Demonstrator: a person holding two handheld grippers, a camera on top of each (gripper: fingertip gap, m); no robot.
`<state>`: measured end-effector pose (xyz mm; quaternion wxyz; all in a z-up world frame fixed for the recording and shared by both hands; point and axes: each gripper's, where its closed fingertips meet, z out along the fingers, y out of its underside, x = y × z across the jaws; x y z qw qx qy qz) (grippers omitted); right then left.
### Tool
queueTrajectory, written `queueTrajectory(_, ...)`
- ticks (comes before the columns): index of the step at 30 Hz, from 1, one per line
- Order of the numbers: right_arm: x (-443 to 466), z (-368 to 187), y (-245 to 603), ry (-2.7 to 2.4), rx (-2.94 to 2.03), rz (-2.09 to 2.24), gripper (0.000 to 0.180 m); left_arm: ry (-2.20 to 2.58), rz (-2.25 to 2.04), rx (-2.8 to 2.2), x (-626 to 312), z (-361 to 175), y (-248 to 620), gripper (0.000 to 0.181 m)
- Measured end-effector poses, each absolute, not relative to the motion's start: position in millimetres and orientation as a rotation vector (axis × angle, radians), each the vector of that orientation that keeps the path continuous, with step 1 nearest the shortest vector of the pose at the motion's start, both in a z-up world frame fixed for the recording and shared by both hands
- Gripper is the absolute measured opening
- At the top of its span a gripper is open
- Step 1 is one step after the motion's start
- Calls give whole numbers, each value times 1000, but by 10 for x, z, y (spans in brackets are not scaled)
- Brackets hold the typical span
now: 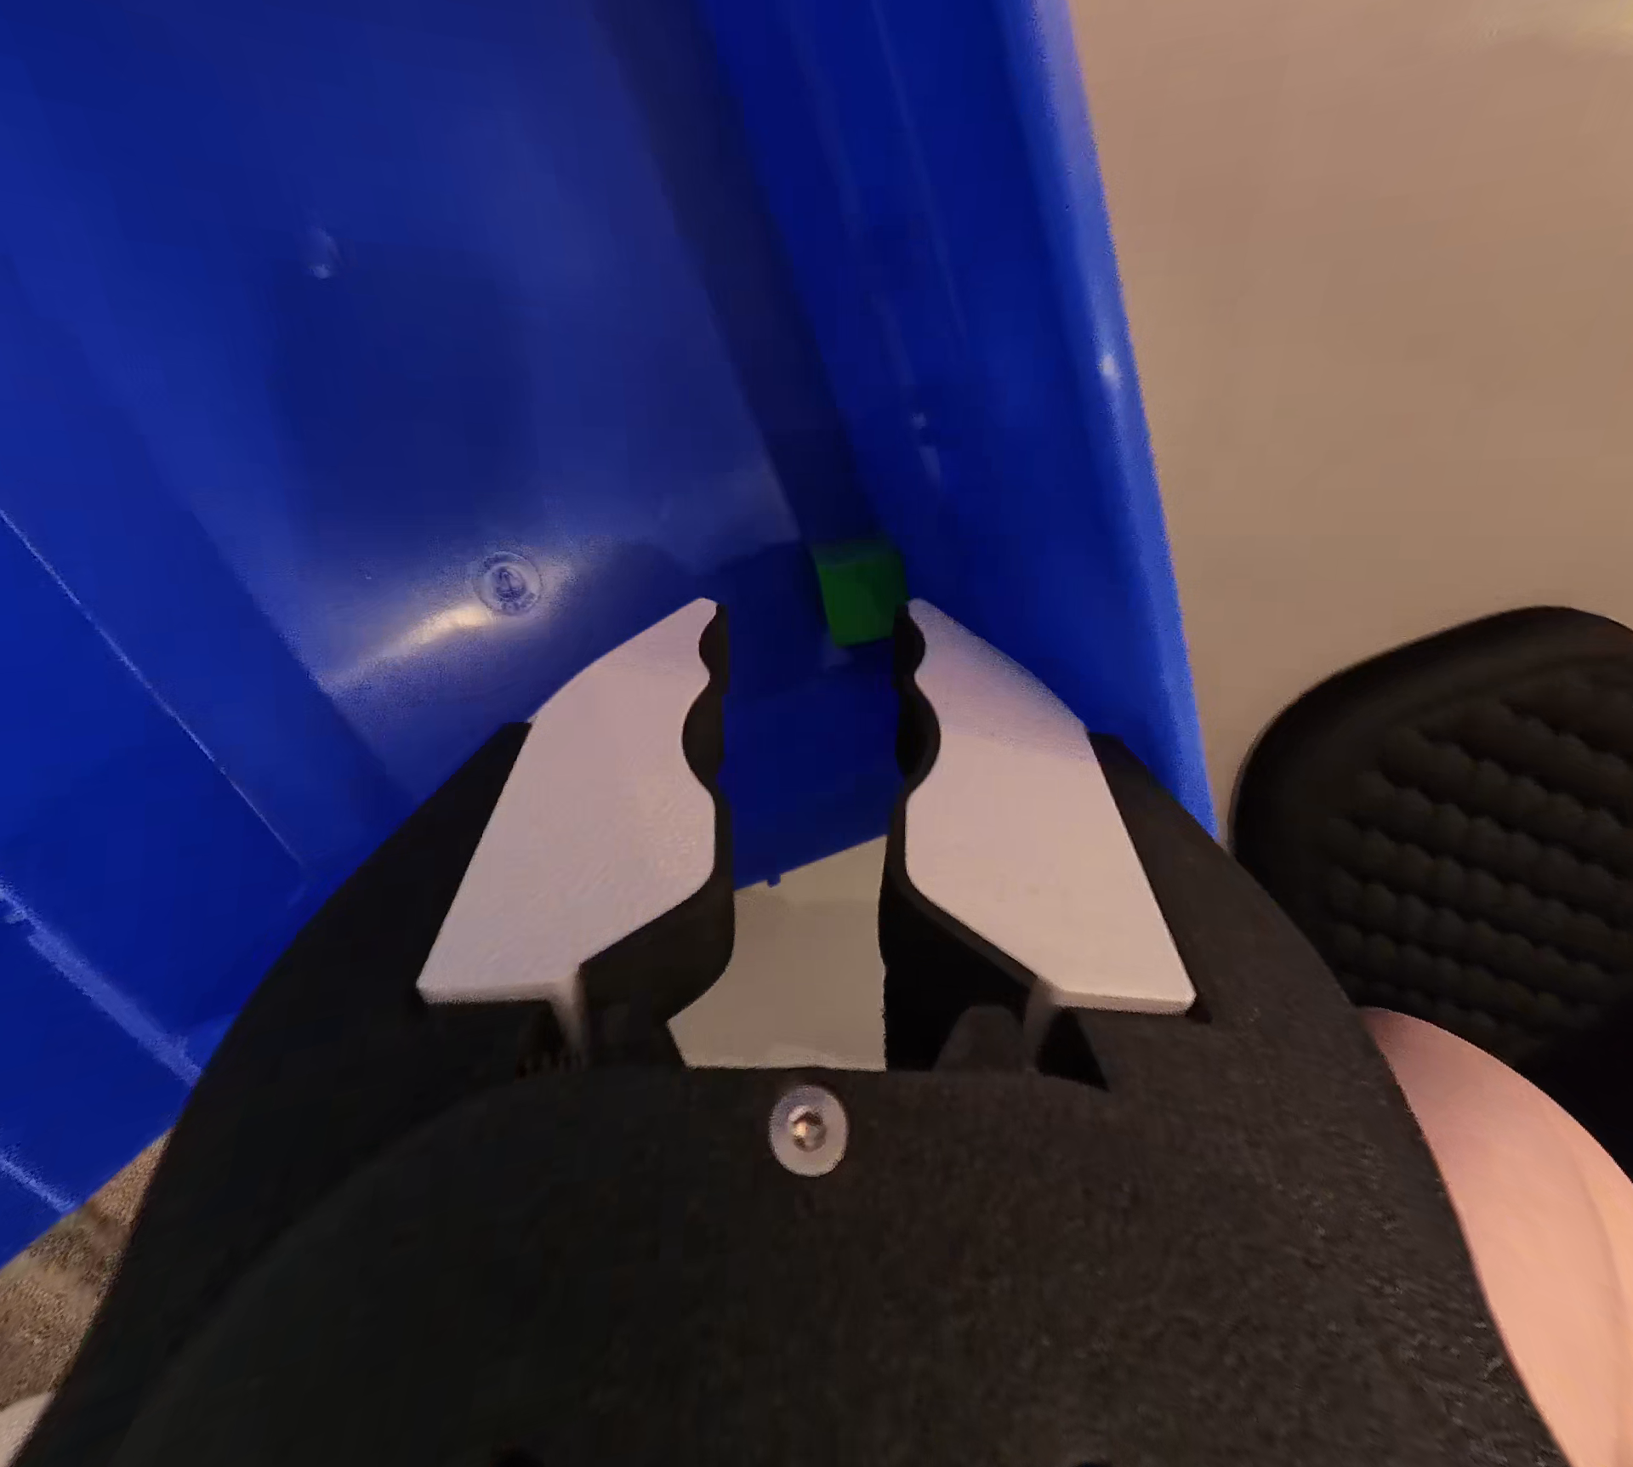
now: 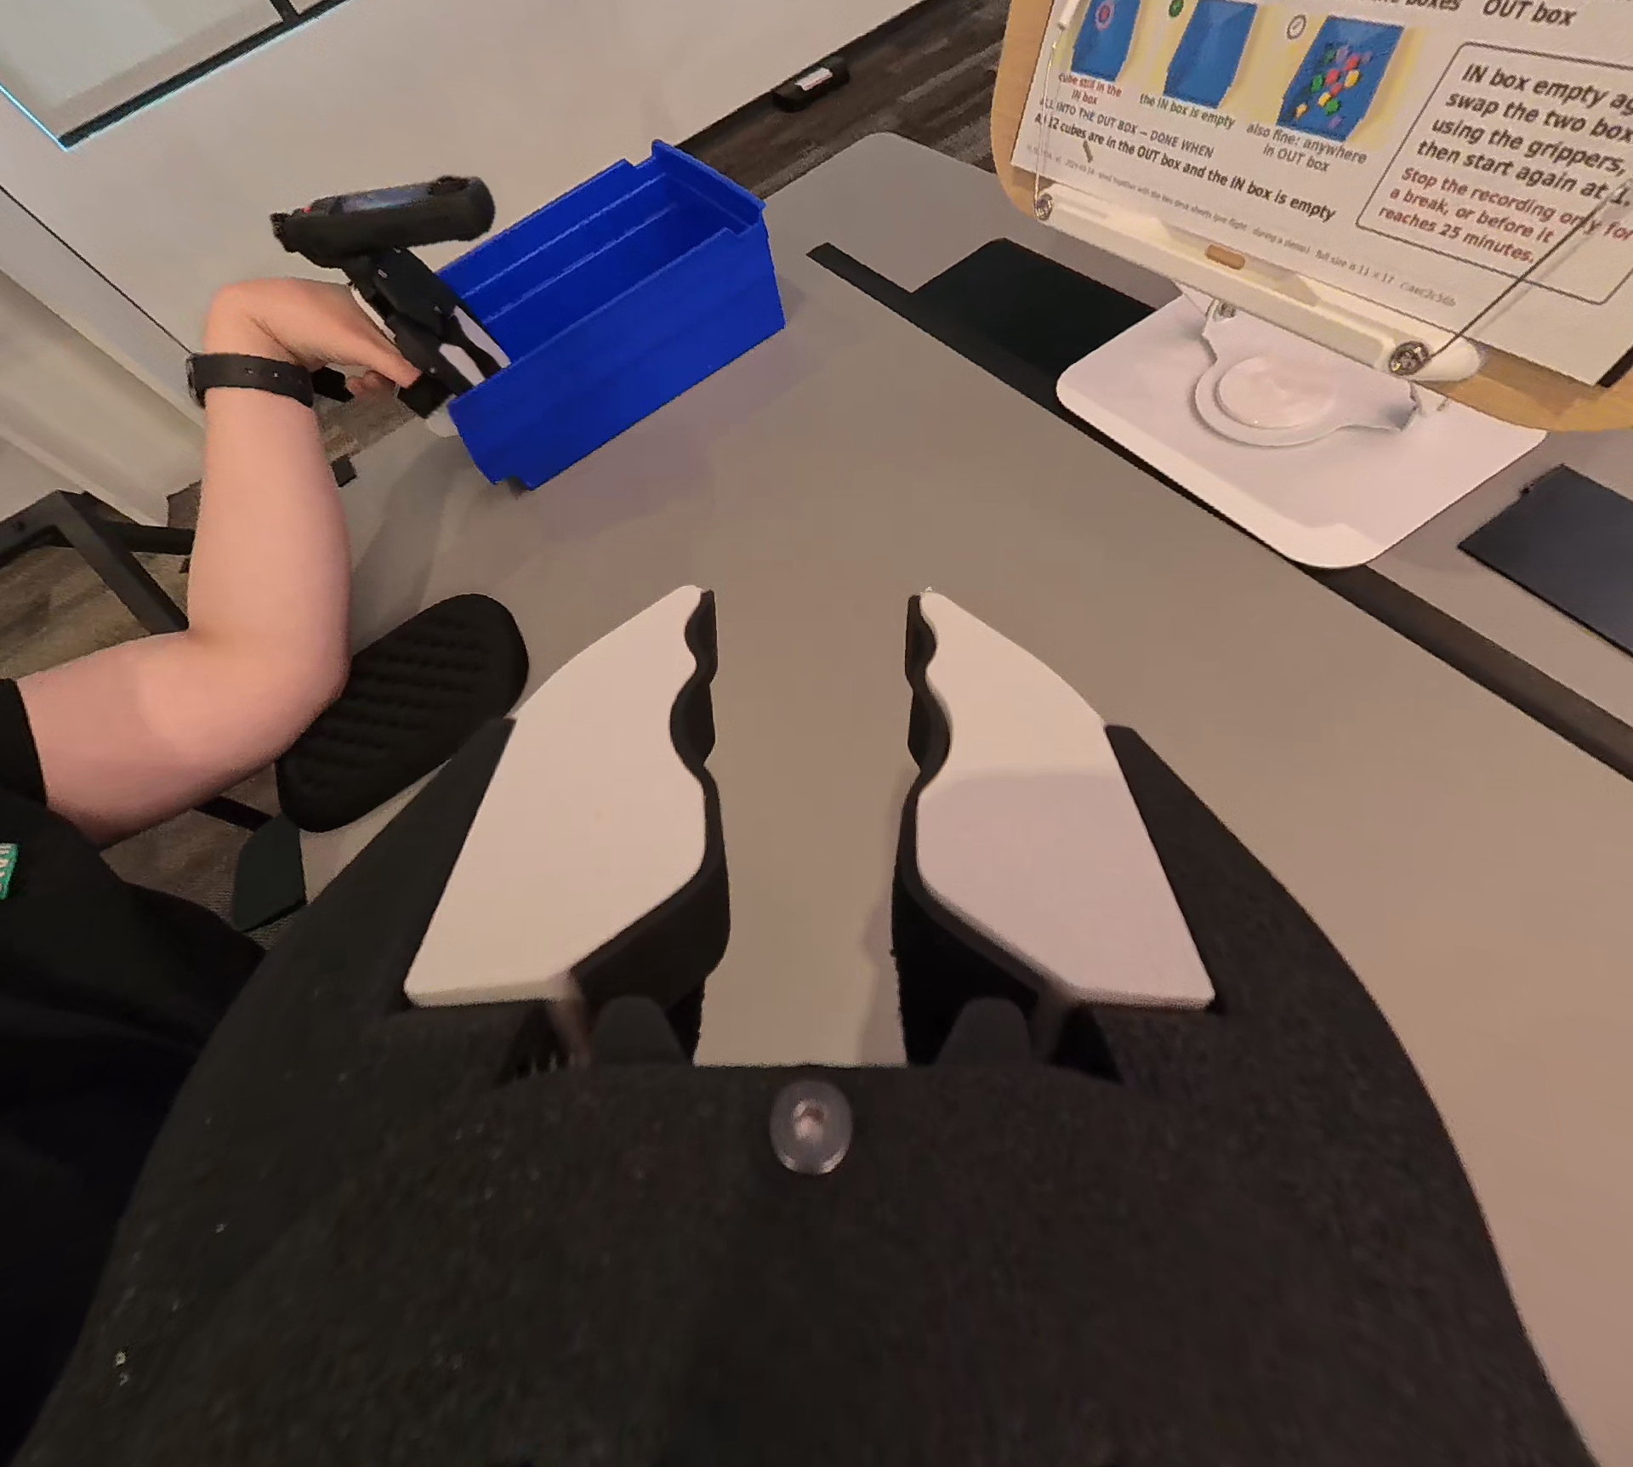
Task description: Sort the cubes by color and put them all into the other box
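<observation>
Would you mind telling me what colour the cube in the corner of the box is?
Green. The cube shows best in the left wrist view.

A printed instruction sheet [image 2: 1378, 55] with headings, picture captions and a boxed note in black and red type stands on a wooden-edged board on a white stand [image 2: 1272, 444] on the table [image 2: 884, 506]. A small round moulded mark [image 1: 506, 583], too small to read, sits on the blue box [image 1: 353, 276] floor.
</observation>
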<state>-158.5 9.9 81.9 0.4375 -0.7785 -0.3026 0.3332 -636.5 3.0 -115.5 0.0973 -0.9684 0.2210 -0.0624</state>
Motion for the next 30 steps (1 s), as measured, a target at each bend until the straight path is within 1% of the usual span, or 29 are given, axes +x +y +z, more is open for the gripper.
queueTrajectory(9, -1396, 812, 90, -723, -1933, 853, 40, 639, -213, -2945, -6351, -1275, 41, 31)
queueTrajectory(18, -1407, 792, 81, -737, -1940, 856, 40, 594, -154, -2914, -6463, -1267, 160, 36)
queueTrajectory(20, -1418, 784, 77, -740, -1943, 856, 40, 574, -82, -2926, -6561, -1287, 165, 29)
queueTrajectory(24, -1434, 761, 72, -747, -1953, 860, 40, 629, -164, -2909, -6479, -1266, 73, 29)
queueTrajectory(30, -1443, 741, 67, -751, -1962, 864, 41, 584, -284, -2844, -6398, -1143, 56, 28)
